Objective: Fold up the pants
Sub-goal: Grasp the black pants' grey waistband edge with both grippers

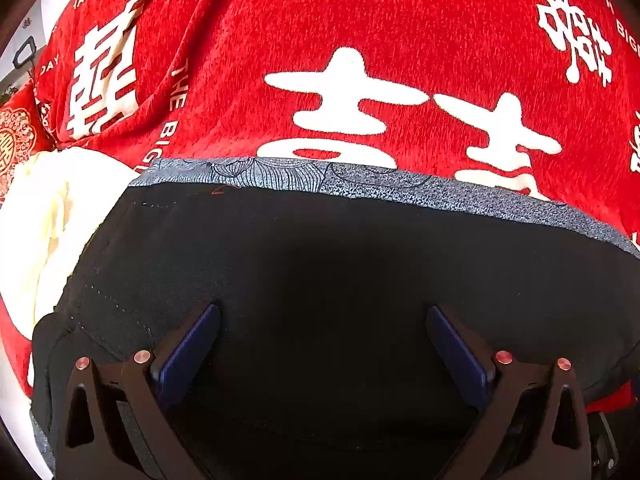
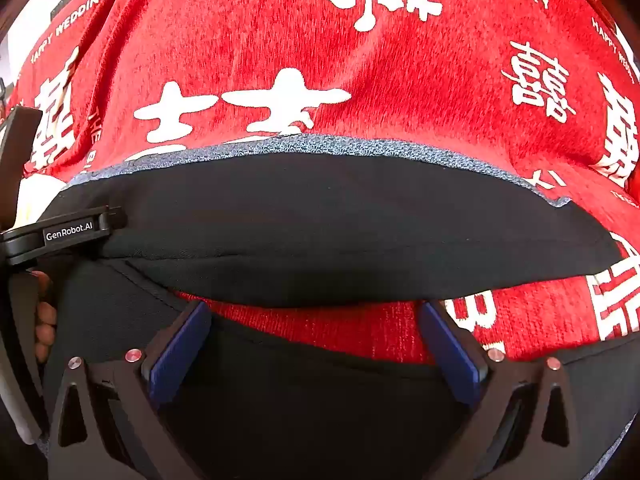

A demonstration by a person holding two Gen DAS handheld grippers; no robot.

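The black pants (image 1: 320, 264) lie on a red cloth, with a grey patterned band (image 1: 400, 188) along their far edge. My left gripper (image 1: 323, 312) is open, its blue pads (image 1: 192, 348) spread wide just over the black fabric, holding nothing. In the right wrist view the pants (image 2: 320, 224) show as a folded black layer with a grey edge (image 2: 320, 146). My right gripper (image 2: 314, 308) is open over a gap of red cloth between two black layers. The left gripper's body (image 2: 68, 234) shows at the left edge.
A red cloth with white characters (image 1: 360, 40) covers the surface all around, also in the right wrist view (image 2: 280, 40). A cream-white garment (image 1: 52, 208) lies left of the pants. A red patterned cushion (image 1: 16, 136) sits at far left.
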